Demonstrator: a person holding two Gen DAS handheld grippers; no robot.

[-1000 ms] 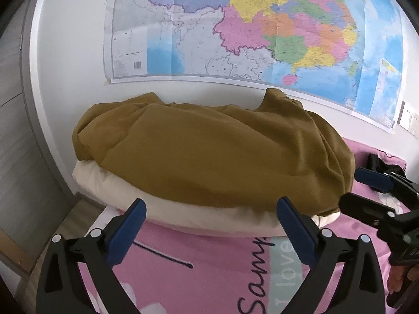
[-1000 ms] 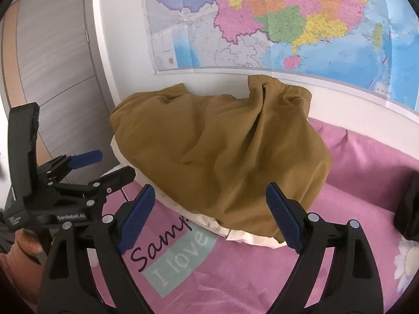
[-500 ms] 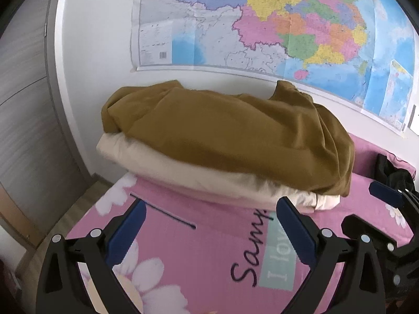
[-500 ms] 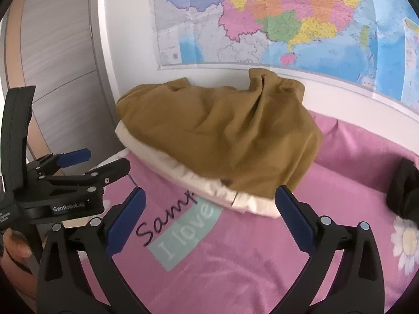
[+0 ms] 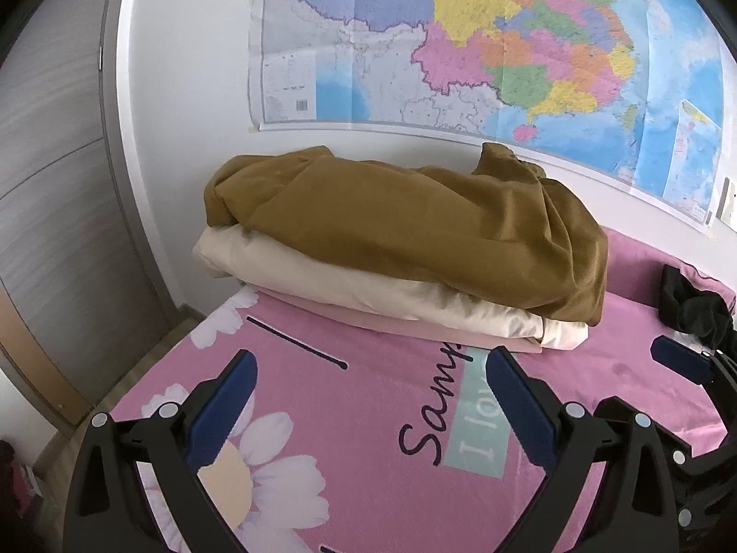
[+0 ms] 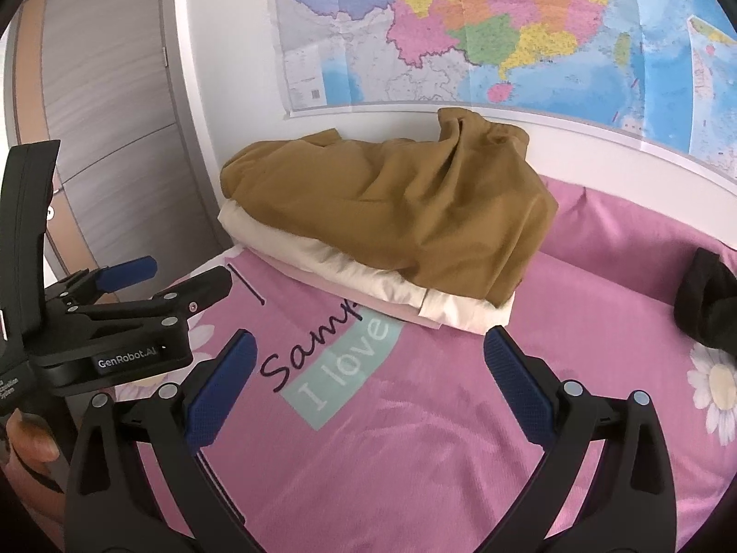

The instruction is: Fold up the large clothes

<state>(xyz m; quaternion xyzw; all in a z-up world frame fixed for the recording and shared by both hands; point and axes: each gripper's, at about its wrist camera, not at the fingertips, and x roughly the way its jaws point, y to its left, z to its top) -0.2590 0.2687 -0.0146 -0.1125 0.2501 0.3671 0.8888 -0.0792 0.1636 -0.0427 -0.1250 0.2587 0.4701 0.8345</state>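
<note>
Stacked garments sit ahead of both tools, up against the white wall under the colourful paper wall map (image 5: 483,41): a mustard-brown rumpled cloth garment (image 5: 414,230) lies on top of a cream folded fabric piece (image 5: 368,290), with a thin pale pink folded layer (image 6: 368,299) beneath, all resting on the pink flower-printed bed sheet (image 5: 368,438). Stacking them at the bed's far edge probably leaves the near stretch of sheet free as a folding surface.

The left tool (image 5: 368,396) hangs above the sheet, short of the stack, its blue-padded jaws spread wide and holding nothing. The right tool (image 6: 371,378) is likewise spread wide and empty, pointing at the near right corner of the stack. Neither touches cloth.

Off to the right of both tools a black crumpled garment (image 6: 709,308) lies apart on the sheet (likely the next large piece to fold, though that is a guess).

The brown garment looks loosely folded, its far edge bunched against the wall, so the stacking seems roughly finished. Reaching for the black piece would call for swinging right with jaws kept apart.
</note>
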